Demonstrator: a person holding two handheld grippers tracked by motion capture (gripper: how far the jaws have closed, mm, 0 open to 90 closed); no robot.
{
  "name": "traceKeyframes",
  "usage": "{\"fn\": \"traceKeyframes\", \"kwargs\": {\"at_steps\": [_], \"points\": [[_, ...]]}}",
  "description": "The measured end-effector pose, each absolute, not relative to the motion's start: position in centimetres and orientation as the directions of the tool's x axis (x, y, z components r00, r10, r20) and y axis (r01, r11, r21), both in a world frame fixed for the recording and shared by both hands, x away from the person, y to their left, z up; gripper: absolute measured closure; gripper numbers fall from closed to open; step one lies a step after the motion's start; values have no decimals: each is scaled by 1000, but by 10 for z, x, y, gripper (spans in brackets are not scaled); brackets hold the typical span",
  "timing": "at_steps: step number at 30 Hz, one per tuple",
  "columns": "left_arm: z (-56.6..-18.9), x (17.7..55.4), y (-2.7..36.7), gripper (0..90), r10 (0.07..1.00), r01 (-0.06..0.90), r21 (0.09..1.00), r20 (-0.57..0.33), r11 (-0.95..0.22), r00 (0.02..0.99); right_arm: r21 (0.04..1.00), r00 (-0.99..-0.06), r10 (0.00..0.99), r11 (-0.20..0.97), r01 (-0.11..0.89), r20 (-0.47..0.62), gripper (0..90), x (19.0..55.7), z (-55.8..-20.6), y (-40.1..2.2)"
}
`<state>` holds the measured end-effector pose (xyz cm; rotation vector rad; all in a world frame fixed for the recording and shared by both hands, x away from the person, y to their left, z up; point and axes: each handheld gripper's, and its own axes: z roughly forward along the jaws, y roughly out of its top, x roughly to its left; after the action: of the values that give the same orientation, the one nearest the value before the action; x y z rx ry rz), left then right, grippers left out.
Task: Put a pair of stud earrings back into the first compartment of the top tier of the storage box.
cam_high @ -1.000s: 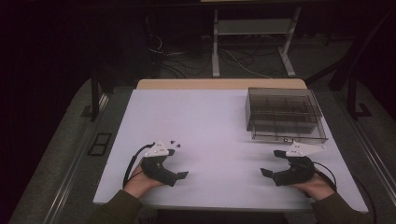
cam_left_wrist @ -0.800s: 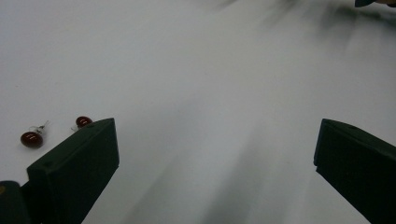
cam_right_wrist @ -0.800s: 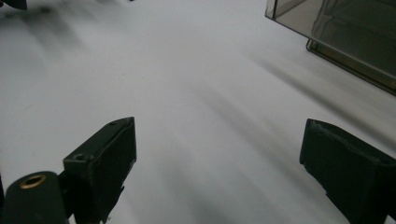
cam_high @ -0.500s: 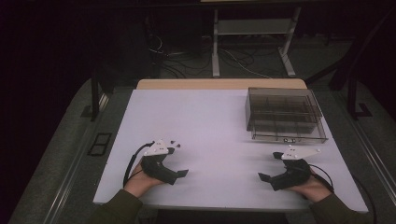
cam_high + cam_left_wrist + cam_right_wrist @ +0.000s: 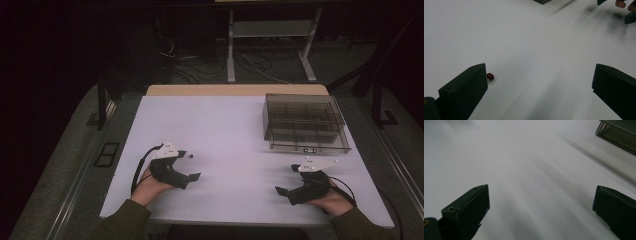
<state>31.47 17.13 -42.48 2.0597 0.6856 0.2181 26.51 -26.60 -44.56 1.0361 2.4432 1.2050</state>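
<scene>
My left gripper (image 5: 189, 165) rests on the white table (image 5: 230, 130) at the front left, held by a hand. In the left gripper view its jaws (image 5: 540, 72) stand wide open. A tiny dark red bead (image 5: 490, 76) lies on the table just inside the left jaw's tip, and the pads are not pressing on it. My right gripper (image 5: 287, 179) sits at the front right, also hand-held. Its jaws (image 5: 541, 191) have just been opening and stand wide apart over bare table, with nothing between them.
A clear plastic box with several compartments (image 5: 305, 122) stands at the back right of the table; its corner (image 5: 621, 132) is seen from the right gripper view. The other gripper and fingertips (image 5: 624, 6) appear far off. A metal stand (image 5: 270, 30) and cables lie on the floor beyond.
The right gripper has slid slightly toward the table's near edge and its jaws look a little wider. The left gripper has stayed where it was.
</scene>
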Motion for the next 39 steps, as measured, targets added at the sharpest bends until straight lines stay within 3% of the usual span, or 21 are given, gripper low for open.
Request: {"fn": "traceKeyframes", "kwargs": {"at_steps": [34, 39], "points": [[-405, 382, 181, 4, 597, 391, 822, -79, -414, 798, 778, -732, 674, 405, 481, 102, 4, 265, -444, -264], [-409, 385, 185, 82, 617, 409, 816, -84, -408, 782, 776, -735, 671, 409, 479, 100, 4, 265, -444, -263]]}}
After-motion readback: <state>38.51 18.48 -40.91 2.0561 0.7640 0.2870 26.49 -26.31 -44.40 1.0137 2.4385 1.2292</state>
